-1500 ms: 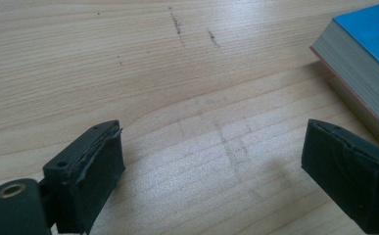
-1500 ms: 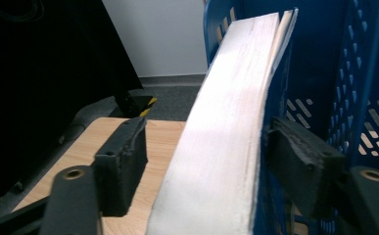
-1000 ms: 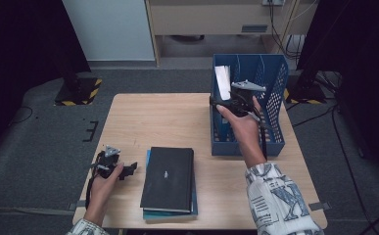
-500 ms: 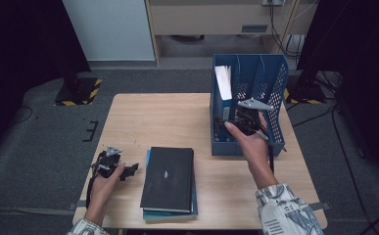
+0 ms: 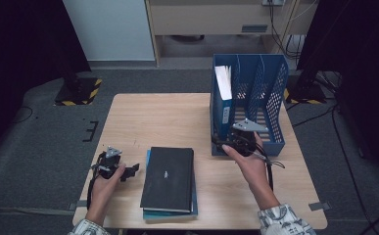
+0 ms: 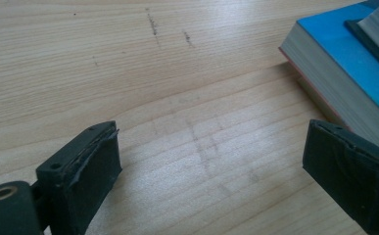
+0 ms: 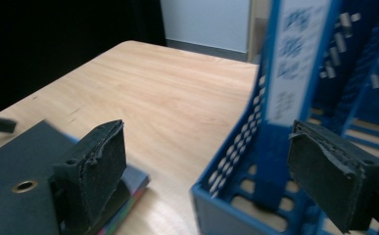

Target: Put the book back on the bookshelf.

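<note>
Right gripper [image 5: 226, 144] wide open, empty, beside blue file rack [image 5: 275, 98]

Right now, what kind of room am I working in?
Probably an office-style test or recording room: a wooden table carrying a blue file rack and stacked books, with dark curtains at the sides and hazard-striped stand bases on grey carpet.

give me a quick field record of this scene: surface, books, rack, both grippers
surface: wooden table
stacked books: black book lying flat on a blue book, near the front edge
rack: blue file rack at the table's right side, one blue book standing in its leftmost slot
left hand-held gripper: open, low over bare wood left of the stack, nothing between the jaws
right hand-held gripper: jaws wide but just been closing, nothing held, at the rack's front left corner
</note>
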A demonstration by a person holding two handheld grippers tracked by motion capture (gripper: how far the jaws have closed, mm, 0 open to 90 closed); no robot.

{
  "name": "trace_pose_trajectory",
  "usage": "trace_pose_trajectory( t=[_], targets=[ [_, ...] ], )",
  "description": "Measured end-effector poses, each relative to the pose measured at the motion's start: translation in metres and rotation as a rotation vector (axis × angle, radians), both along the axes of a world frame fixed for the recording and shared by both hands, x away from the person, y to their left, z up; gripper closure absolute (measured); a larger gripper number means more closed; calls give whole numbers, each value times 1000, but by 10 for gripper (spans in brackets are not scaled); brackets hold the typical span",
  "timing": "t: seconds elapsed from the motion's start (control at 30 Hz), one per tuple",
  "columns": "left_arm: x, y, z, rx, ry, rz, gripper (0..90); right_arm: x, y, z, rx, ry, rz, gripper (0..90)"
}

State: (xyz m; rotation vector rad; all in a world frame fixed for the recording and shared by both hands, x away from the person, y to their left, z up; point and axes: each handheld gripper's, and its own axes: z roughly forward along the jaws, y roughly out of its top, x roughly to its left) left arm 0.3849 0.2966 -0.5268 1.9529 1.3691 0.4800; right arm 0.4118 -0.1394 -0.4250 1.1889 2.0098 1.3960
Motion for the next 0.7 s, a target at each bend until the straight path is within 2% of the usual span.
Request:
trace_pose_trajectory(
  t=[0.33,0.43,0.7],
  targets=[
    [-8,-3,3,-26,-22,-9,73,-21,22,-14,-9,36,95,149],
    [-9,-1,4,-42,-23,2,75,-24,28,-21,-35,38,122,145],
    [-17,-3,12,-65,-42,-12,101,-31,39,-29,-34,62,160,143]
  ],
)
